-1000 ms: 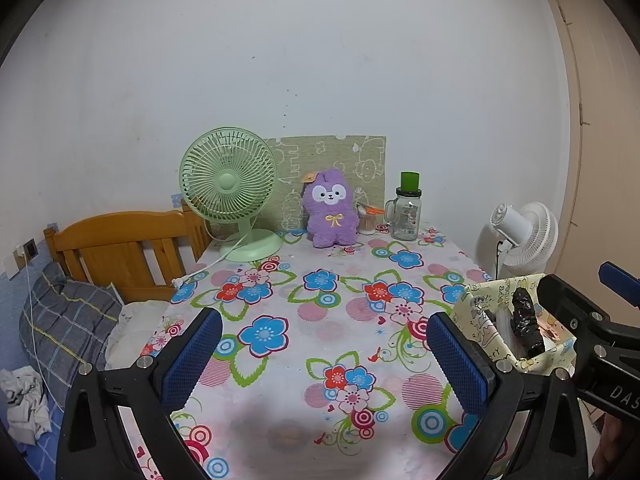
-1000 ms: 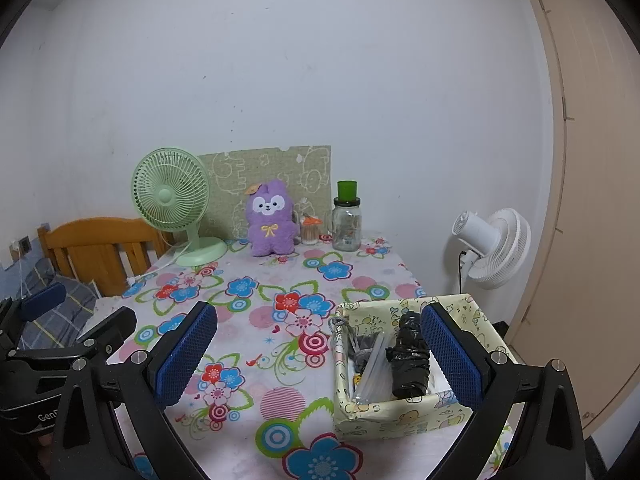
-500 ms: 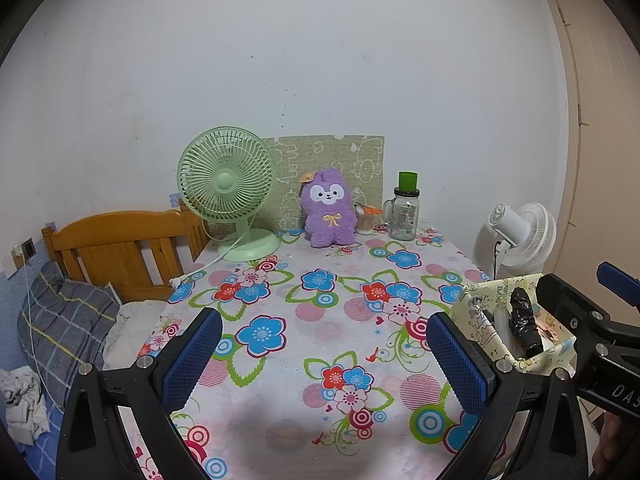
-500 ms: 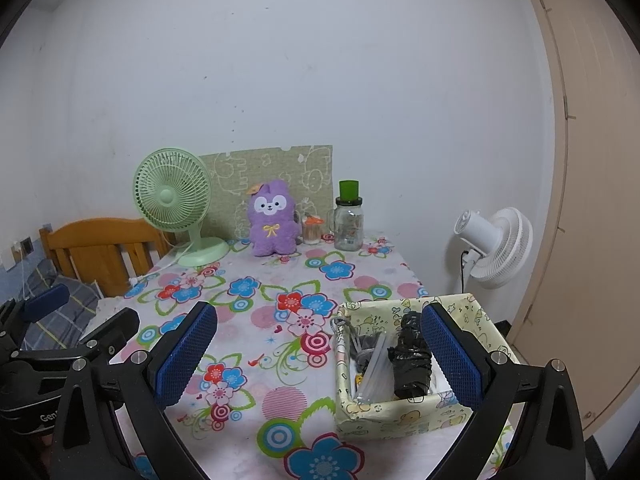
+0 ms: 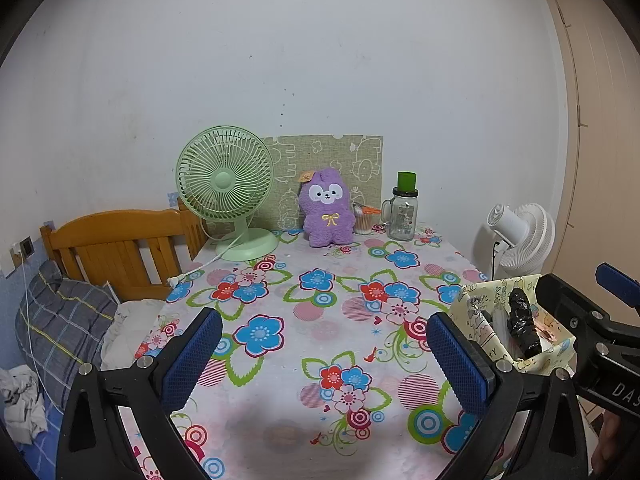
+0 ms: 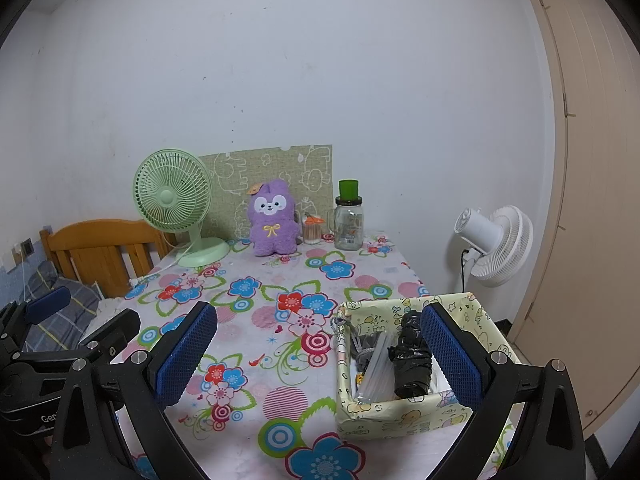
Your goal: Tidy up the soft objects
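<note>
Both sets of fingers spread wide, nothing pinched. Purple plush toy [image 5: 327,214] upright at the table's [image 5: 320,332] far edge, well beyond left gripper [image 5: 326,360] and right gripper [image 6: 320,354].

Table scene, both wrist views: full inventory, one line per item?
plush toy: 1, purple, table's far edge, upright
desk fan: 1, green, left of plush
board: 1, green patterned, against wall behind plush
glass jar: 1, clear, green lid, right of plush
small cup: 1, orange top, between plush and jar
fabric box: 1, yellow print, near right, holds black bundle
tablecloth: 1, floral
floor fan: 1, white, right of table
headboard: 1, wooden, left
left gripper: jaws open, empty
right gripper: jaws open, empty
</note>
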A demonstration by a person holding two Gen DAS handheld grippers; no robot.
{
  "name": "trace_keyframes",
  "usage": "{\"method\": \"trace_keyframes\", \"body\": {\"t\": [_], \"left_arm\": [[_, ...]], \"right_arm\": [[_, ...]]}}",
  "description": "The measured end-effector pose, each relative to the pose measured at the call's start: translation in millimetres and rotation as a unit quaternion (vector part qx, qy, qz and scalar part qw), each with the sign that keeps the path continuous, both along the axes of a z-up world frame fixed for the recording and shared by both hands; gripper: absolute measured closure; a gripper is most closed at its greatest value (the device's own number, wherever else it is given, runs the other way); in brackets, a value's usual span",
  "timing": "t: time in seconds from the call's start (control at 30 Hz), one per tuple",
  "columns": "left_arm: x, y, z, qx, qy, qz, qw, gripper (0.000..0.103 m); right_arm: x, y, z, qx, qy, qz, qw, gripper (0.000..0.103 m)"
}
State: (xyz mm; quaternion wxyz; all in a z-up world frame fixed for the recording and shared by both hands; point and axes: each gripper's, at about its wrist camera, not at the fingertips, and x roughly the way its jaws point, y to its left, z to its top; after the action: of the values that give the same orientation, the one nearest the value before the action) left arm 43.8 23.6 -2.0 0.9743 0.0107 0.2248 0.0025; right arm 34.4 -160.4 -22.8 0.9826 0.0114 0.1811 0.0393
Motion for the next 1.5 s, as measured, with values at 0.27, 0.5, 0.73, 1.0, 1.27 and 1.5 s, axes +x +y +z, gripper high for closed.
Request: {"method": "trace_keyframes", "body": {"t": [0.27, 0.5, 0.73, 1.0, 1.27, 1.5], "left_arm": [[1.2, -2.2, 0.3, -0.002, 0.002, 0.0, 1.0, 0.0], [1.7, -2.8, -0.4, -0.004, 0.002, -0.001, 1.0, 0.0], [1.5, -3.4, -0.3, -0.004, 0.003, -0.001, 1.0, 0.0], [2.0, -3.6, -1.0, -0.005, 0.003, -0.001, 1.0, 0.0], [1.9, -2.9, -0.9, -0.005, 0.003, 0.0, 1.0, 0.0], [2.1, -2.3, -1.1, -0.005, 0.002, -0.001, 1.0, 0.0]], "right_arm": [[0.0, -0.3, 0.0, 0.0, 0.0, 0.0, 1.0, 0.0], [-0.2, 0.1, -0.2, 0.0, 0.0, -0.001, 1.0, 0.0], [-0.1, -0.2, -0.3, 0.001, 0.001, -0.001, 1.0, 0.0], [0.4, -1.2, -0.3, 0.0, 0.001, -0.001, 1.0, 0.0], [0.4, -1.3, -0.3, 0.001, 0.001, -0.001, 1.0, 0.0], [0.5, -1.9, -0.8, 0.001, 0.001, -0.002, 1.0, 0.0]]}}
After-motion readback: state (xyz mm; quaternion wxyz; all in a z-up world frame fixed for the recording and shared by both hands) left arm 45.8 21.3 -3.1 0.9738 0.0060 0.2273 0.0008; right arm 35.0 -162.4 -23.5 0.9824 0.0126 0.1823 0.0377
